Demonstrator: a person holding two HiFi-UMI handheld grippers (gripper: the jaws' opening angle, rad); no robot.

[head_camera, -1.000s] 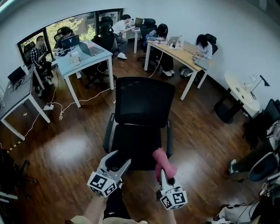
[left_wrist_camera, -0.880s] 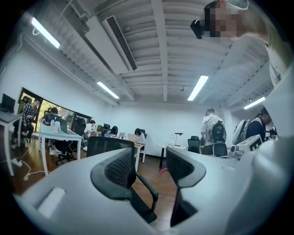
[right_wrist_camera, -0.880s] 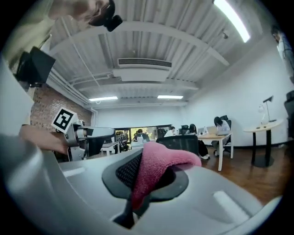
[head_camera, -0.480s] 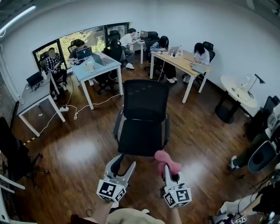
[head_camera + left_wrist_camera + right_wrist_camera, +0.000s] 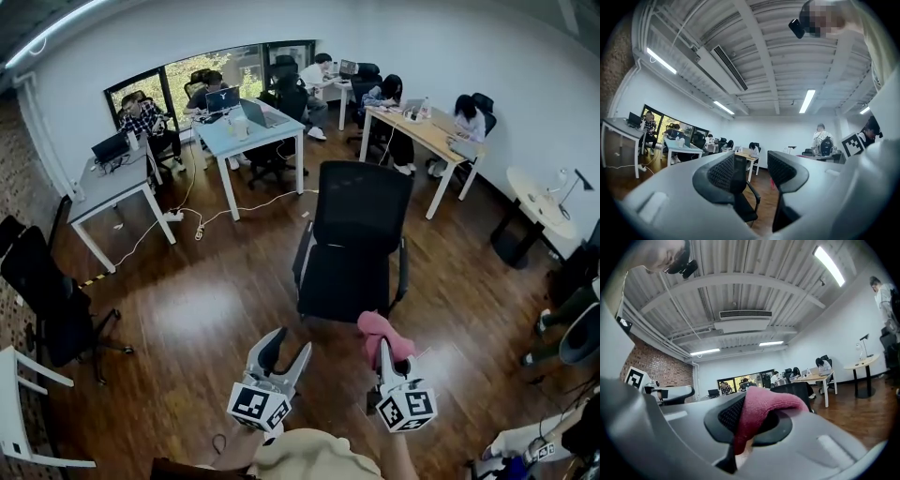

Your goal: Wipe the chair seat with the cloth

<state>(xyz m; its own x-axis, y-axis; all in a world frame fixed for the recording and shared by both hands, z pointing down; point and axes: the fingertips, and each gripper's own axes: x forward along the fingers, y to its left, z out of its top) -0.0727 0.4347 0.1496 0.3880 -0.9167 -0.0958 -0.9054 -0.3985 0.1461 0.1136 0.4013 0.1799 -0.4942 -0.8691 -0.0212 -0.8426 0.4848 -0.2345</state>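
Judging from the layout, the wiping stroke was not in contact at this moment: the pink cloth (image 5: 379, 329) hung from the right gripper (image 5: 385, 354) above the wooden floor (image 5: 187, 309), just short of the front edge of the chair seat (image 5: 342, 281) and apart from it. The right gripper's jaws were pressed together on a fold of the cloth, which bulged over the pads and drooped between them. The left gripper (image 5: 288, 343) was empty; its jaws had just been closing and stood a little apart, with nothing between them except a distant view of the chair. The seat itself lay bare, facing the person, with the chair back (image 5: 362, 202) on the far side. The next move probably called for carrying the right gripper forward and lowering it until the cloth lay flat on the seat, then sweeping across it; the left gripper could steady the chair, which might otherwise roll or swivel. Both grippers pointed level toward the chair, side by side and close to the person's body, with their marker cubes nearest the person.
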